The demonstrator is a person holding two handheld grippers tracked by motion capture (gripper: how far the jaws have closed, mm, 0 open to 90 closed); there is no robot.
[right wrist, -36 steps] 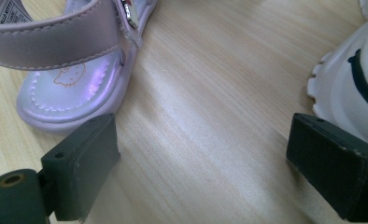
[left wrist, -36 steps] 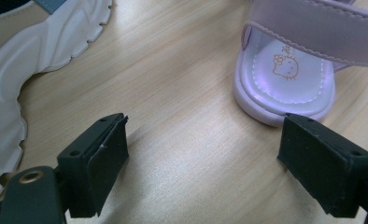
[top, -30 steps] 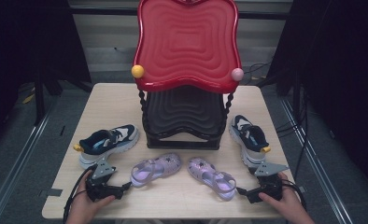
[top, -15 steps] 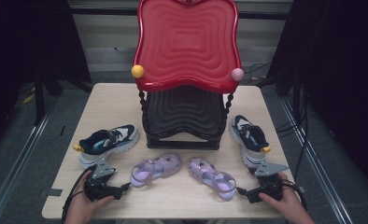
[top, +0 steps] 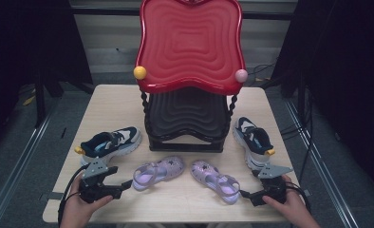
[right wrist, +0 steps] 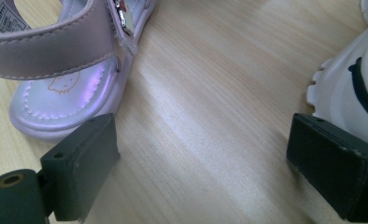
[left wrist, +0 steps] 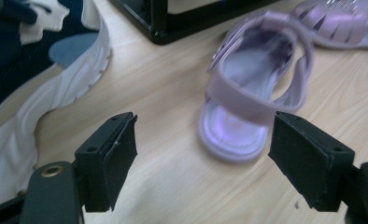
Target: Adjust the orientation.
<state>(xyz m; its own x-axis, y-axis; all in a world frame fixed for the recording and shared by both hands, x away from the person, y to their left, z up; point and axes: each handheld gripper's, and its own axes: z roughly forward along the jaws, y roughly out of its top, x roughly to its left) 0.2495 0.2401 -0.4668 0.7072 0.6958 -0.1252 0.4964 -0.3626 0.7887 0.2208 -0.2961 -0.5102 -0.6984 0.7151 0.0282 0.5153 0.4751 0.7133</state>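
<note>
Near edge of the light wood table: left gripper sits at the near-left corner, jaws spread and just been closing, nothing between them; in the left gripper view only bare wood lies between the pads, heel of the left lilac plastic strap sandal just beyond the right pad, not touching

Right gripper at the near-right corner, jaws spread wide, empty; right gripper view has the heel of the right lilac strap sandal just past the left pad, white sneaker sole at the far right

Mid table: the two sandals lie side by side, left and right, toes angled toward each other with a small gap, bare wood between them and the near edge

Navy-and-white sneaker with yellow toe left of centre, close to the left gripper; its mate near the right edge, just beyond the right gripper

Far: black two-tier rack base centred, red wavy plastic tray on top overhanging it, open strips of table left and right of the rack
</note>
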